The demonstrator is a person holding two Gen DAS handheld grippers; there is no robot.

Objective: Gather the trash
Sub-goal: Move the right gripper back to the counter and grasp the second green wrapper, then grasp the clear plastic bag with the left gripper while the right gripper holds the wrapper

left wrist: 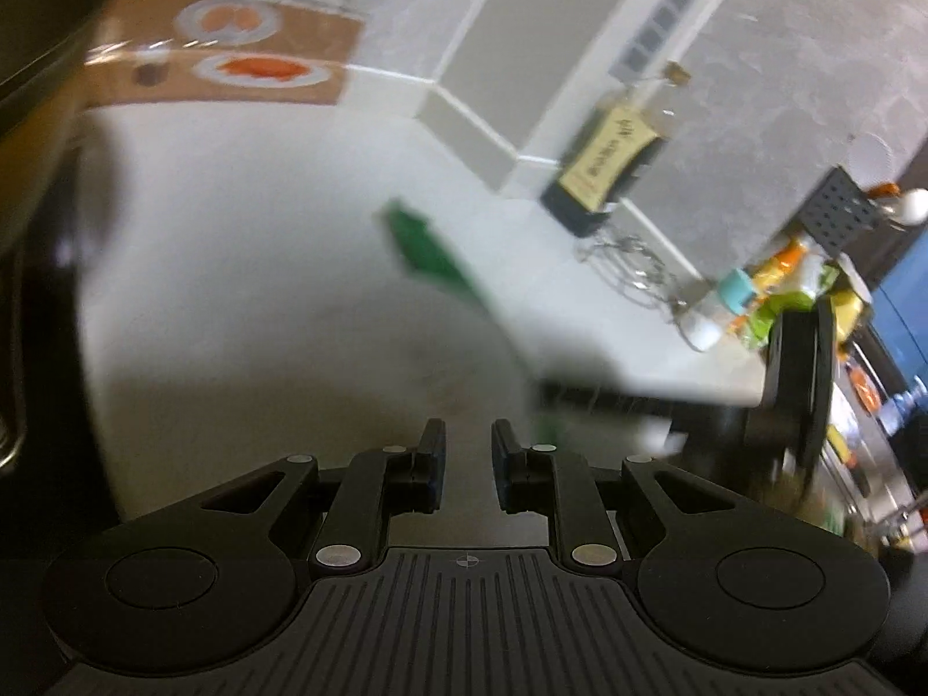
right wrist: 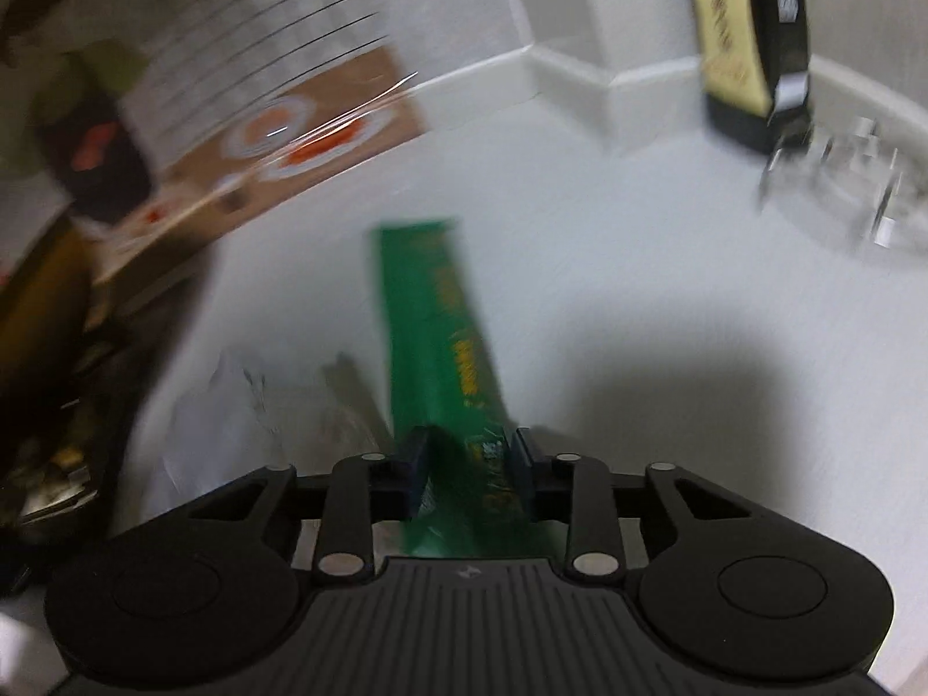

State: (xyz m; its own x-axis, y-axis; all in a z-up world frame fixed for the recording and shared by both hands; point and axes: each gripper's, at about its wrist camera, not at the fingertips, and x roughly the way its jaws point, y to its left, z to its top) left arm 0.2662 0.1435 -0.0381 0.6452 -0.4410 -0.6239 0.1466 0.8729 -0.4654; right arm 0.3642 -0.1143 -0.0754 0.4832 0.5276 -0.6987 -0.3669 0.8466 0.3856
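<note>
My right gripper [right wrist: 467, 452] is shut on a long green wrapper [right wrist: 435, 313] and holds it above the white counter [right wrist: 609, 290]; the wrapper sticks out forward between the fingers. In the left wrist view the same green wrapper [left wrist: 429, 249] hangs in the air, with the blurred right gripper [left wrist: 794, 383] at the right. My left gripper [left wrist: 468, 441] has its fingers a small gap apart with nothing between them, above the white counter [left wrist: 261, 267]. Crumpled clear plastic [right wrist: 243, 406] lies to the left below the wrapper.
A dark bottle with a yellow label [left wrist: 609, 156] stands by the wall, also in the right wrist view [right wrist: 748, 35]. A brown placemat with plates [left wrist: 232, 52] lies at the back. Clear glassware [right wrist: 852, 185] sits right. Colourful packets [left wrist: 783, 284] crowd the far right.
</note>
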